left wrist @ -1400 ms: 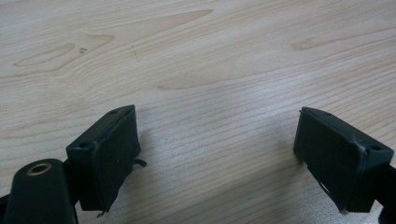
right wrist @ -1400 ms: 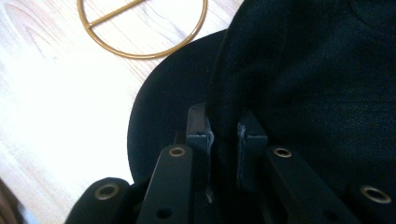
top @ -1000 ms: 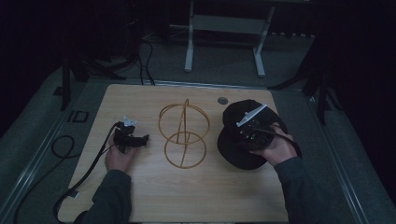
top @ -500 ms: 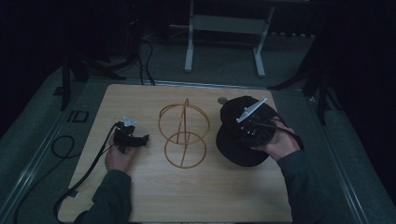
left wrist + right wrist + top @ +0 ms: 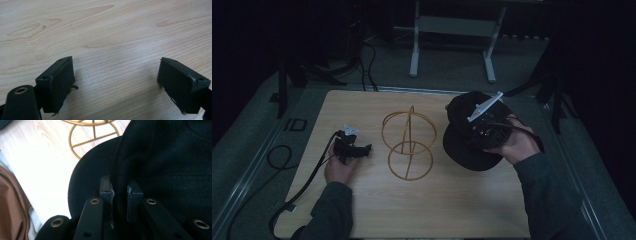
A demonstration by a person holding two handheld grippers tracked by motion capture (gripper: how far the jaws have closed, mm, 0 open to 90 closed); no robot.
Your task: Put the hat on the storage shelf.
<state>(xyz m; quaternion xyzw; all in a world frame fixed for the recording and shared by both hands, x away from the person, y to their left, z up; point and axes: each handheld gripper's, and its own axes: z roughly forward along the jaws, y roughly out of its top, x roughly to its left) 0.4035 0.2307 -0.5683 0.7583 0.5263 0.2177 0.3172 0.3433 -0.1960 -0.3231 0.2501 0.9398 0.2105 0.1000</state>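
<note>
The right tool [image 5: 119,192] is clamped on the black baseball cap [image 5: 162,165]: in the right gripper view its two jaws pinch a fold of the dark fabric where the crown meets the brim, with almost no gap between them. That bite looks narrow, so the step in hand, which I judge to be carrying the cap toward the gold wire stand [image 5: 407,145], is best done slowly, keeping the pinch firm so the cloth does not slide out. In the high view the right tool [image 5: 484,131] holds the cap [image 5: 467,150] at the right side of the wooden surface [image 5: 452,210], with the brim hanging toward the person and the crown toward the far edge. The stand sits just left of the cap, near but apart from it, with an upright ring over a flat ring base. I would lift the cap clear of the top of the upright ring before moving across, since the light wire frame could tip if the brim catches it. The left tool [image 5: 352,147] rests on the surface well left of the stand; in its own view the left tool [image 5: 115,82] stands wide open over bare wood, holding nothing, and it could steady the base ring if needed.
</note>
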